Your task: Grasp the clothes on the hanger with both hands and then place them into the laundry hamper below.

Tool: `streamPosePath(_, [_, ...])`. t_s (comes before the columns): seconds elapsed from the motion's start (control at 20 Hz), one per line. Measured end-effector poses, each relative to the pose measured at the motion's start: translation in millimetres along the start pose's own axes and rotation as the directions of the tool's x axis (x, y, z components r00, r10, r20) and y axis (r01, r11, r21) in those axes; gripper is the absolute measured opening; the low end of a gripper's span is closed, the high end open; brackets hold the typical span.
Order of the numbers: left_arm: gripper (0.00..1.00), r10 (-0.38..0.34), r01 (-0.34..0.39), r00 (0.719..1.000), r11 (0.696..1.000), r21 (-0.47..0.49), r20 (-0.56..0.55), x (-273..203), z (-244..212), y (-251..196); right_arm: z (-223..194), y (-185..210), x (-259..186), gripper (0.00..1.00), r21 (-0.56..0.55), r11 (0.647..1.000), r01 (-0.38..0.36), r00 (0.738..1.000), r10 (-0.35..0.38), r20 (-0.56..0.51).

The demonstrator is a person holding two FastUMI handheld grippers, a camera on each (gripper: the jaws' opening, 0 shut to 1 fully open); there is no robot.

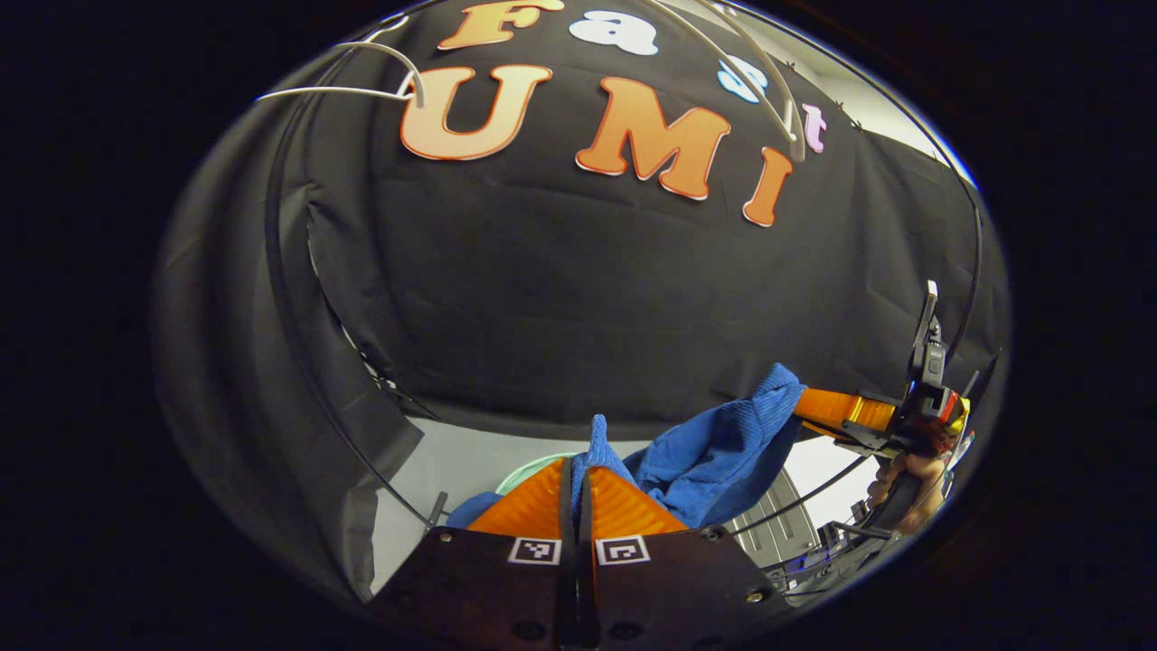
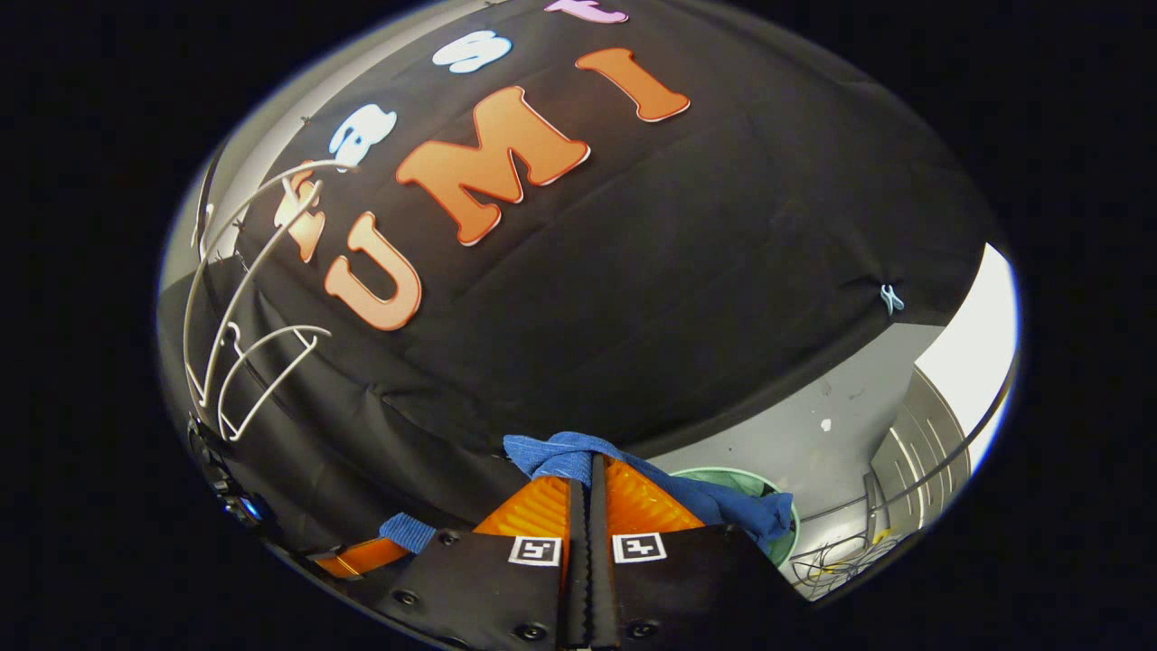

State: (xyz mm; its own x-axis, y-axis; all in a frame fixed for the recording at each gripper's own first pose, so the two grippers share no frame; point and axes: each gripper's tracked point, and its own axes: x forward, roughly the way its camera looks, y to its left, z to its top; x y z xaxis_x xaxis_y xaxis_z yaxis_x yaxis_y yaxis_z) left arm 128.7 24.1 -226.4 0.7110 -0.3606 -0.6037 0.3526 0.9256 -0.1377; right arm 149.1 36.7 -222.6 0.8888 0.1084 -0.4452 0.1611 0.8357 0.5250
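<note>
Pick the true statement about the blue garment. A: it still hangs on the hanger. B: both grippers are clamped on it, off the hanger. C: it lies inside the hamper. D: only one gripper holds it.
B: the blue garment is pinched in the left gripper and the right gripper, while the white hanger hangs bare.

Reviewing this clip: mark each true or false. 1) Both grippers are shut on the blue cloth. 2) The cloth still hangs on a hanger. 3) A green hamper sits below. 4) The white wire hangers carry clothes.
1) True: the left gripper and the right gripper each pinch the blue ribbed cloth garment.
2) False: it hangs between the grippers, off any hanger.
3) True: the pale green round hamper sits below.
4) False: the white wire hangers are bare.
</note>
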Motion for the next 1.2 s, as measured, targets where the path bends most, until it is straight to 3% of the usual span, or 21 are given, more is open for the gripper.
streamPosePath(0.25, [0.01,-0.03,0.03,0.997,1.0,-0.009,-0.074,40.1,-22.7,-14.7,-48.3,-17.6,19.9,0.07,-0.045,0.997,0.056,0.993,-0.06,-0.101])
streamPosePath(0.55, [0.01,-0.032,0.026,0.982,0.999,-0.033,-0.188,75.2,-55.3,-17.5,-100.2,-48.2,46.2,0.07,-0.125,0.983,0.131,0.965,-0.155,-0.211])
streamPosePath(0.8, [0.01,-0.015,0.0,0.953,0.999,-0.051,-0.302,115.7,-95.1,-13.4,-143.5,-68.7,70.8,0.07,-0.189,0.964,0.185,0.925,-0.236,-0.298])
streamPosePath(1.2, [0.01,0.045,-0.061,0.901,0.998,-0.022,-0.432,140.7,-143.8,4.9,-200.6,-98.8,90.0,0.08,-0.304,0.92,0.245,0.845,-0.357,-0.399])
